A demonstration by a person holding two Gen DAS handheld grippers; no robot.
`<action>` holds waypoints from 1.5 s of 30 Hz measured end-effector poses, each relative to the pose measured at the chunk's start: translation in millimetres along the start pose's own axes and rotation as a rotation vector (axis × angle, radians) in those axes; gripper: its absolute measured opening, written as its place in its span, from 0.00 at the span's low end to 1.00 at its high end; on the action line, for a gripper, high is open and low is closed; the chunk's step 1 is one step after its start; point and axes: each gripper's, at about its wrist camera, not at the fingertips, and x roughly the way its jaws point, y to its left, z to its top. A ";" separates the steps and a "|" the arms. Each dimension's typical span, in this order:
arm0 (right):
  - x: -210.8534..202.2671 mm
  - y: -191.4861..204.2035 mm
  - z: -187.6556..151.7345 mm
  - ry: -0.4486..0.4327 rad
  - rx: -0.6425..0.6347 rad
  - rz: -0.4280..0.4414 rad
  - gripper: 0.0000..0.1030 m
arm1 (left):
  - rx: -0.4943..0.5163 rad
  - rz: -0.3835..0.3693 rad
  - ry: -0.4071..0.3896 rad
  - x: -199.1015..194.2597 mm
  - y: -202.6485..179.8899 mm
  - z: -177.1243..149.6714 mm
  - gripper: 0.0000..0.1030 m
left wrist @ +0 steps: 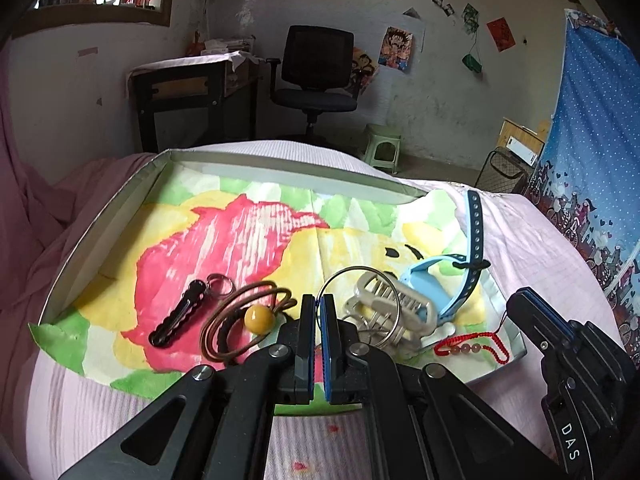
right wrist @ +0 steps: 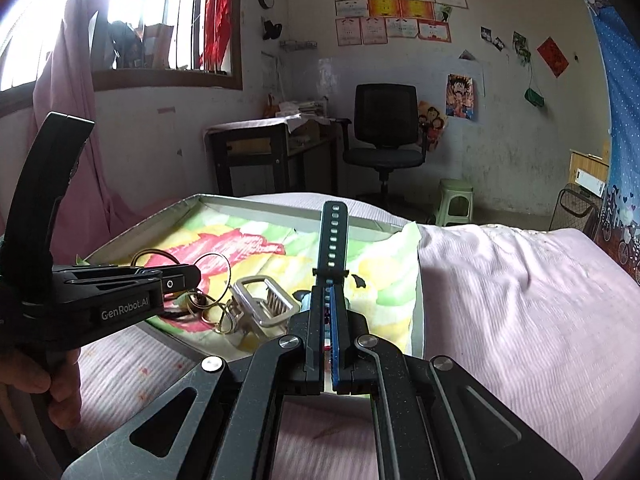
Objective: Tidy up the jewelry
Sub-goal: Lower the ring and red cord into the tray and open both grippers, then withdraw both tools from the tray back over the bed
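Observation:
A shallow box (left wrist: 100, 220) lined with a flowery cloth (left wrist: 256, 232) lies on the bed and holds the jewelry. My left gripper (left wrist: 319, 300) is shut on a large thin metal ring (left wrist: 360, 304), which stands upright over a silver clasp (left wrist: 400, 304). My right gripper (right wrist: 329, 292) is shut on the strap of a blue watch (left wrist: 444, 280), and the strap (right wrist: 333, 236) sticks up ahead of it. A brown cord with a yellow bead (left wrist: 259, 319), a black keyring charm (left wrist: 180, 318) and a red bead string (left wrist: 472, 346) lie in the box.
The bed's pink sheet (right wrist: 520, 300) spreads to the right of the box. Beyond the bed stand a black office chair (left wrist: 316, 80), a desk (left wrist: 192, 88), a green stool (left wrist: 384, 148) and a wire basket (left wrist: 504, 172). A blue curtain (left wrist: 592, 140) hangs at the right.

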 end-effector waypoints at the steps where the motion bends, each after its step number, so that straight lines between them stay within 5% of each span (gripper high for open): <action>1: 0.5 0.0 -0.9 0.005 0.000 -0.002 0.02 | -0.003 0.000 0.004 0.6 0.5 -0.4 0.03; 29: -7.5 -3.1 -1.3 0.039 0.010 -0.023 0.04 | -0.052 0.002 -0.007 -16.6 10.7 -10.5 0.07; 31: -9.9 -2.5 -1.4 0.039 0.009 -0.024 0.09 | -0.051 0.005 -0.013 -19.0 11.6 -10.9 0.14; 34: -12.2 -2.7 -1.2 0.031 0.015 -0.024 0.29 | -0.067 0.007 -0.048 -28.4 14.3 -13.0 0.37; 41: -25.5 -3.3 -1.4 0.016 0.026 -0.020 0.30 | -0.054 0.023 -0.076 -42.3 16.4 -16.4 0.38; 45: -33.2 -3.4 -2.7 0.012 0.028 -0.021 0.38 | -0.072 0.039 -0.095 -51.6 22.8 -21.6 0.54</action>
